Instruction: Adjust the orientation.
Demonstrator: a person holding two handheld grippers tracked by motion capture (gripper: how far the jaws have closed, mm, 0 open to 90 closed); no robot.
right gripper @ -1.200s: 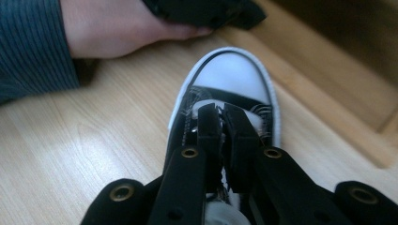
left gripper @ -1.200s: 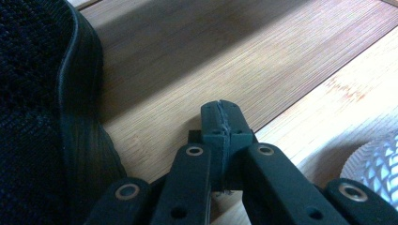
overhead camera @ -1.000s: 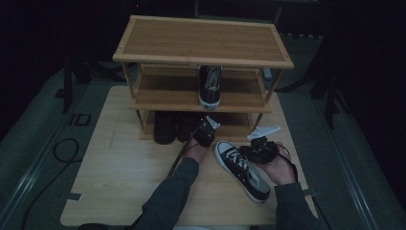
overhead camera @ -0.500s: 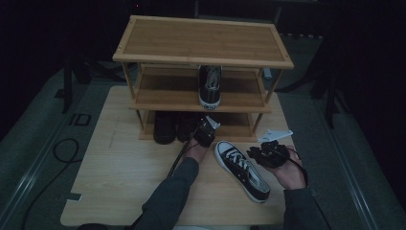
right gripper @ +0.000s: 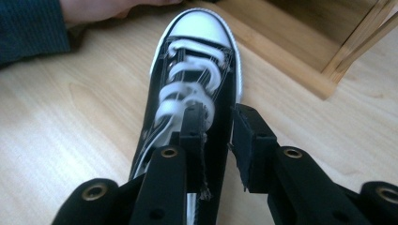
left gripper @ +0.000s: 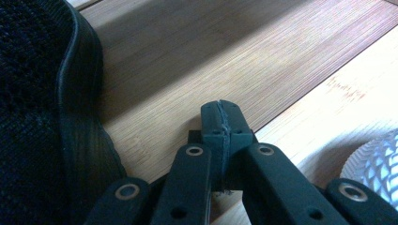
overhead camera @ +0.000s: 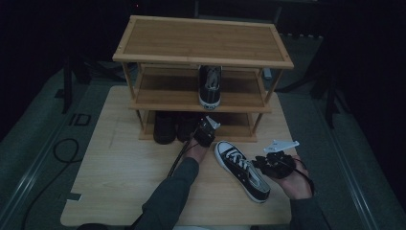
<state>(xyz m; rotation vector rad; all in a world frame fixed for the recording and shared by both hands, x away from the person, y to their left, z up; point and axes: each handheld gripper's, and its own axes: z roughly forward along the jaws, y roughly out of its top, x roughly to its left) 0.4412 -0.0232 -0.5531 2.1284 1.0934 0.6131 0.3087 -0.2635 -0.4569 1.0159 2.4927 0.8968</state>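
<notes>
A black-and-white high-top sneaker (overhead camera: 242,170) lies on the tabletop (overhead camera: 115,177) just in front of the wooden shoe rack (overhead camera: 203,48), its white toe cap aimed toward the bottom shelf. Its mate (overhead camera: 210,86) stands alone on the middle shelf, toe outward, so the job in hand is probably to bring this one up beside it.

The right gripper (overhead camera: 269,162) hovers at the sneaker's outer flank near the ankle opening. In the right gripper view its jaws have just been opening and stand partly apart above the laces and collar, with nothing pinched between them. That looks like a line-up for a grasp on the upper edge, the stiffest place to lift from.

The left gripper (overhead camera: 207,130) sits at the lip of the bottom shelf, jaws fully together and empty, next to a dark shoe (overhead camera: 164,127) stored there. Parked so, it keeps out of the way.
</notes>
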